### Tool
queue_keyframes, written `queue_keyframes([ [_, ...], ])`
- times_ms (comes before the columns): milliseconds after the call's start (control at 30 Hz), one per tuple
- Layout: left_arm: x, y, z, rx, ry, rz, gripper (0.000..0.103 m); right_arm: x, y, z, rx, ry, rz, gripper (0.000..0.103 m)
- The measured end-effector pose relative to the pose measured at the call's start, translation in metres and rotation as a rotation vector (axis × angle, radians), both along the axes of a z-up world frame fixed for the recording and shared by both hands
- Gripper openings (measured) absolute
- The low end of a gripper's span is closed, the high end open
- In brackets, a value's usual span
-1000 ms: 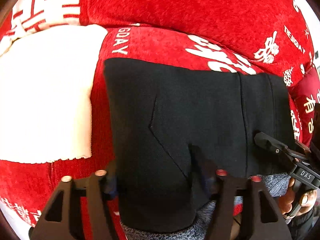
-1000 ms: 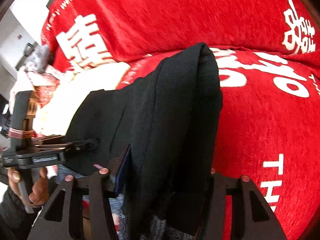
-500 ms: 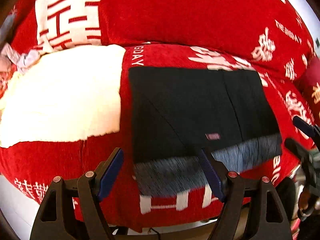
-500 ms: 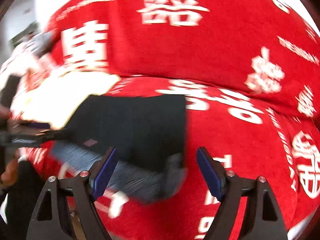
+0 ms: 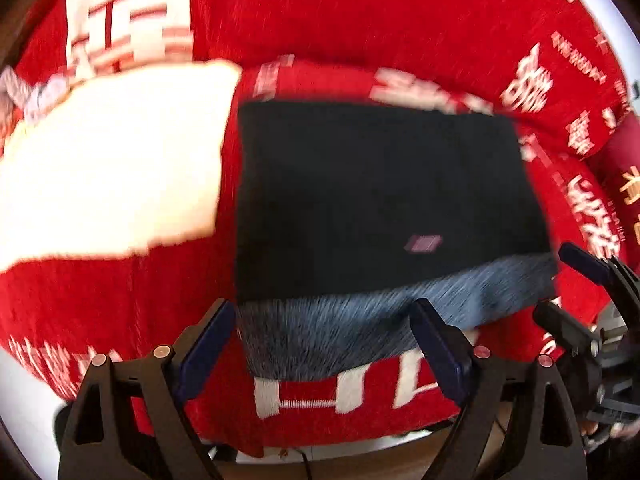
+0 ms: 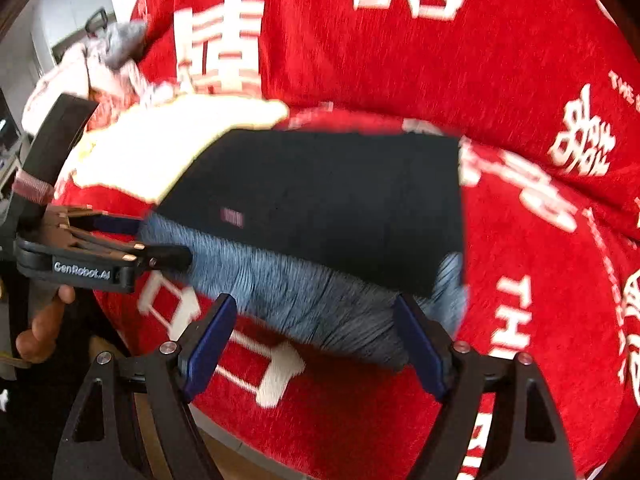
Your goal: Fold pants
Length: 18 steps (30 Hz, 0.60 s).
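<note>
Both pairs of jaws stood wide apart and held nothing. The left gripper point(image 5: 320, 340) had its blue pads point(image 5: 206, 338) spread to either side of the near edge of the pants point(image 5: 380, 200), not touching the cloth. The right gripper point(image 6: 314, 340) was spread the same way at the pants' near right corner.

A second earlier both grippers had been clamped on black fabric, lifted and bunched close to the cameras. Half a second earlier the fingers had already let go and drawn back. In this moment they sat back a little further, and the pants point(image 6: 320, 200) lay flat by themselves.

The pants formed a neat black rectangle, with a band of blue-grey lining point(image 5: 380, 320) showing along the edge nearest the grippers and a small label point(image 5: 423, 243) just beyond that band. They rested on a red blanket point(image 5: 360, 20) printed with white characters. A cream cloth point(image 5: 108, 160) lay just to the left of the pants, touching or nearly touching their left edge. The images were blurred by motion.

Judging by the tidy shape and the released grip, this fold looked finished; whether another fold was needed could not be told.
</note>
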State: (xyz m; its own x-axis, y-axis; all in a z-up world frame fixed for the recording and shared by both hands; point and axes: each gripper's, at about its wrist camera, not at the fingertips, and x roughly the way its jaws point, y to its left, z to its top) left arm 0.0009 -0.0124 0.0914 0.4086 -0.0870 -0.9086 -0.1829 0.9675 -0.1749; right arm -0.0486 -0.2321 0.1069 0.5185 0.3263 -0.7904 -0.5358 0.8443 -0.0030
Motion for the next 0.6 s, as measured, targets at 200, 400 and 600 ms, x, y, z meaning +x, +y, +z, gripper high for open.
queue_keyframes([
  [200, 0.053, 0.020, 0.032, 0.030, -0.065, 0.072, 0.094, 0.056, 0.009, 0.024, 0.021, -0.030, -0.064, 0.085],
  [400, 0.117, 0.036, 0.008, 0.073, 0.060, 0.169, 0.094, 0.122, 0.040, 0.002, -0.010, 0.057, -0.052, 0.085],
  [600, 0.147, 0.055, -0.045, 0.048, 0.210, 0.201, 0.095, 0.166, 0.039, -0.033, -0.030, 0.160, -0.108, 0.085],
])
